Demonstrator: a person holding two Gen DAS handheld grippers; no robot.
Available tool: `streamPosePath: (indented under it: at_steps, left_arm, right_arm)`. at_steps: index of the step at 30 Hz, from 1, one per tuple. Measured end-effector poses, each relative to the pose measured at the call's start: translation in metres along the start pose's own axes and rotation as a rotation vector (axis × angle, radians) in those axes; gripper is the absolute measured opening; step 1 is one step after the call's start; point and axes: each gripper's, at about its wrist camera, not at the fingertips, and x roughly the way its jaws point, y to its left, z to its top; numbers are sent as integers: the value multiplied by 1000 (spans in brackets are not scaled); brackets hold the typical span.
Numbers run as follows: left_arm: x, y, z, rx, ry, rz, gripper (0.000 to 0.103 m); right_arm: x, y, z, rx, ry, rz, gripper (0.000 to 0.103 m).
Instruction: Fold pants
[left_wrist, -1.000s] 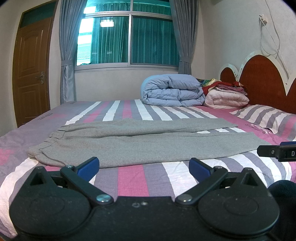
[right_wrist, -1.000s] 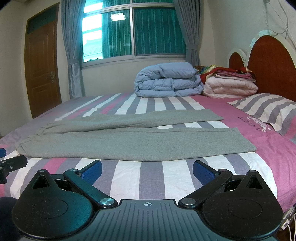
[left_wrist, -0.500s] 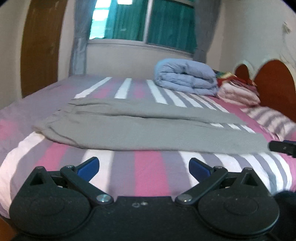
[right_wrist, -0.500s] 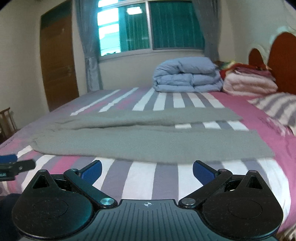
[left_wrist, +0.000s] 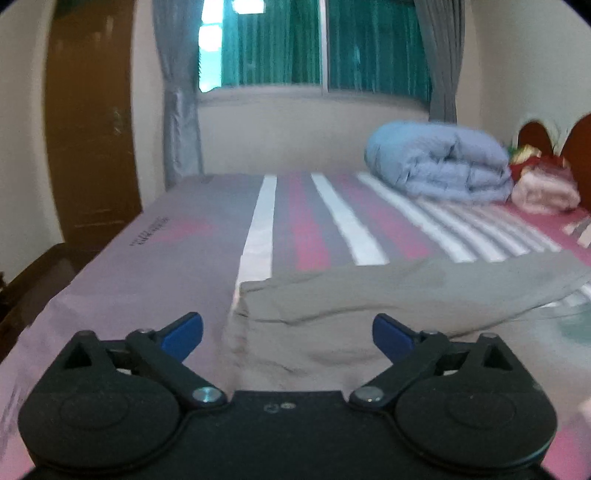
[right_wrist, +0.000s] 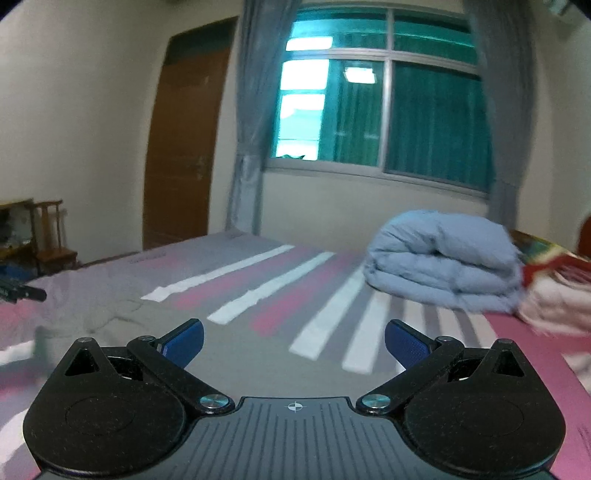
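Note:
Grey pants (left_wrist: 369, 306) lie flat on the striped bed (left_wrist: 177, 266), waistband end nearest in the left wrist view. My left gripper (left_wrist: 288, 332) is open and empty, low over the waistband, its blue pads on either side of the near corner without touching it. In the right wrist view the grey cloth (right_wrist: 236, 354) lies just beyond my right gripper (right_wrist: 293, 341), which is open and empty. The left gripper's black tip (right_wrist: 26, 293) shows at the left edge there.
A folded blue duvet (left_wrist: 439, 166) and a stack of folded blankets (left_wrist: 543, 188) sit at the far side of the bed near the red headboard (left_wrist: 576, 147). A wooden door (right_wrist: 181, 147), a curtained window (right_wrist: 384, 110) and a wooden chair (right_wrist: 51, 236) stand beyond.
Both grippers have moved forward and down onto the bed. The left one has swung to the waistband end. The right one has closed in over the pants. Both stayed open.

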Motion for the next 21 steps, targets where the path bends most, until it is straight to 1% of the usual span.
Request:
streamPosePath:
  at_steps: [1,2,3,4,7,8,9,10,11,14,16,21]
  left_arm:
    - [23,11,4,4,25,-5,82]
    - [42,17,5,3,46,-10,81]
    - [63,25,6,-2,75,-18,76]
    - [82,32,6,-3,101,-24,71]
    - [140,40,12,46,170,-27,63]
    - [156,40,14,62,185,-22,61]
    - [171,40,16,70,200,-24,59]
    - [185,41,18,82,219,-16,56]
    - [197,41,19,100,236,-6,56]
    - [222,43,23,146,257,-29,56]
    - [229,43,26,159,252,-58,56]
    - [234,61,24,100,242,-161,54]
  right_arm:
    - [30,-3,4,-11,59,-2,103]
    - [56,-4,6,-5,92,6,103]
    - [83,-7,7,16,113,34,103]
    - [108,-7,6,28,134,45,103]
    - [177,-8,1,9,202,52,102]
    - [198,-7,-3,-6,217,56,86]
    - [220,-6,-7,-20,237,66,77]
    - [240,-9,-14,-17,264,82,62]
    - [256,-10,-18,-8,286,98,59]
    - [296,-15,-30,-14,308,135,59]
    - [319,-19,-33,-12,328,190,59]
    - [359,-17,-47,-55,433,339,59]
